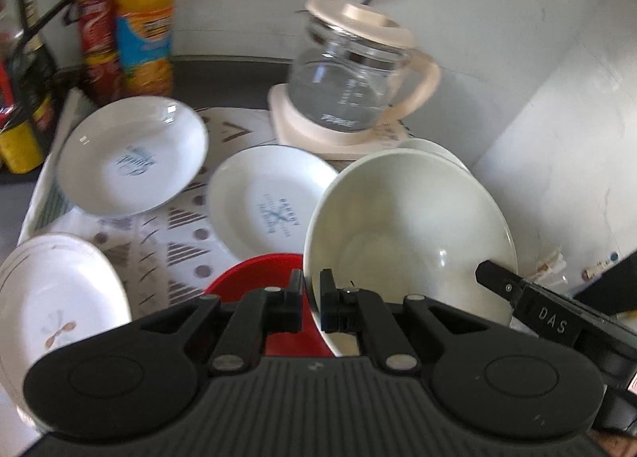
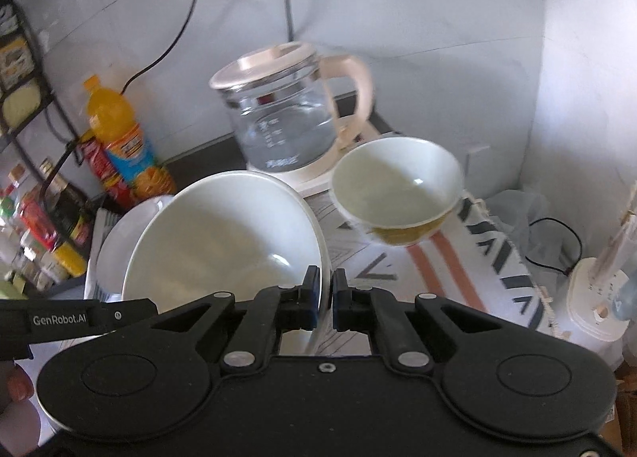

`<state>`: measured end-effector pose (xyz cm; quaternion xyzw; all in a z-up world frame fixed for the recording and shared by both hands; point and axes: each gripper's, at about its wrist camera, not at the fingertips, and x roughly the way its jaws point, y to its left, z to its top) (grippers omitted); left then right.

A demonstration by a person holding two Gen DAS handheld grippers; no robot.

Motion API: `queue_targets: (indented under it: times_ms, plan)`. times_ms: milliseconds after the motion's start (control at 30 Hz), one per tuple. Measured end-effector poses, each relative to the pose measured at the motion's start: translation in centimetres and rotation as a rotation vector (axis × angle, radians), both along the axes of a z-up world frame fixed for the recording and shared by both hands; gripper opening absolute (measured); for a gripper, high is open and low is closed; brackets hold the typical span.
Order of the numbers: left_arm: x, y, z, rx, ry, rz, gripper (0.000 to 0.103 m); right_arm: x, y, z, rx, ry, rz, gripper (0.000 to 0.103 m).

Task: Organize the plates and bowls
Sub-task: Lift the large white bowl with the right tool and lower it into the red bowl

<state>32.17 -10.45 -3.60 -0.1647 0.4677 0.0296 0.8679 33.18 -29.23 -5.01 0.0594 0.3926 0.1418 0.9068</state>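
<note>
White big bowl (image 1: 410,234) held tilted off patterned cloth (image 1: 167,234), both my claws clamped on its rim: left gripper (image 1: 311,290) at bowl's 7 o'clock, right gripper (image 2: 326,290) at its 5. Risk: thin-rim pinch slips, bowl drops onto red bowl (image 1: 254,278) just below. Glass kettle (image 1: 350,79) near at 12; swing could clip it. Small yellow-sided bowl (image 2: 398,186) at 1 o'clock, tilted.

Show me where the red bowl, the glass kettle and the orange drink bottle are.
red bowl (image 1: 254,272): left wrist view, on its far rim.
glass kettle (image 1: 346,86): left wrist view, on its clear body.
orange drink bottle (image 2: 119,134): right wrist view, on its label.
</note>
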Motion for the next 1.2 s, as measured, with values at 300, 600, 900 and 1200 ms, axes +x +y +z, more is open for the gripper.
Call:
queue_targets:
  times_ms: [300, 600, 900, 1200]
  plan:
    - [-1.6, 2.5, -0.8, -0.004, 0.041, 0.068, 0.004, -0.3, 2.7, -0.7, -0.017, 0.051, 0.064, 0.006]
    - [-2.3, 3.1, -2.7, -0.017, 0.100, 0.067, 0.004, -0.6, 3.6, -1.6, -0.042, 0.078, 0.085, 0.006]
    - [-2.6, 3.6, -4.5, -0.036, 0.156, 0.069, 0.005, -0.5, 4.2, -3.1, -0.073, 0.137, 0.097, 0.006]
    - [-2.2, 4.3, -3.9, -0.016, 0.128, 0.066, 0.007, 0.2, 5.4, -4.2, -0.107, 0.164, 0.097, 0.008]
